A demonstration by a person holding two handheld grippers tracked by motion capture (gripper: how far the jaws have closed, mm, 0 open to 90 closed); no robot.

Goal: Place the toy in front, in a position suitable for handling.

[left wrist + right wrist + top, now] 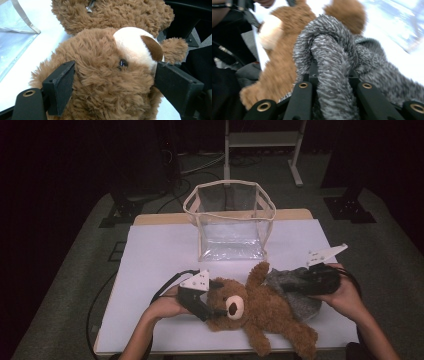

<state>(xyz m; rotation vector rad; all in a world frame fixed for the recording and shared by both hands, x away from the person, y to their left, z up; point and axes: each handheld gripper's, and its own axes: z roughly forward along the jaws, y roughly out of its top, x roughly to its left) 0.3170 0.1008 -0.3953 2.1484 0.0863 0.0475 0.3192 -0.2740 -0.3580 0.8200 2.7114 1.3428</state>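
A brown teddy bear (260,312) lies on its back on the white tabletop (155,265), near the front edge, with its head toward the left and its legs toward the lower right. One arm of the bear points up toward a clear plastic bag (230,220) with a cream rim, which stands open farther back on the tabletop.

The left claw (216,309) is closed on the head of the bear. In the left gripper view the two black jaws press into the fur on both sides of the head, one near the ear side and one beside the white muzzle (135,46) with the dark brown nose. The left hand (167,304) holds this gripper low over the tabletop.

The right claw (333,82) is closed on a grey knitted cloth (295,292). In the right gripper view a thick fold of the cloth is pinched between the jaws and rises in a loop above them. In the high view the cloth lies partly under the body of the bear, at its right side, and touches it. The right hand (347,297) holds its gripper at the right end of the cloth.
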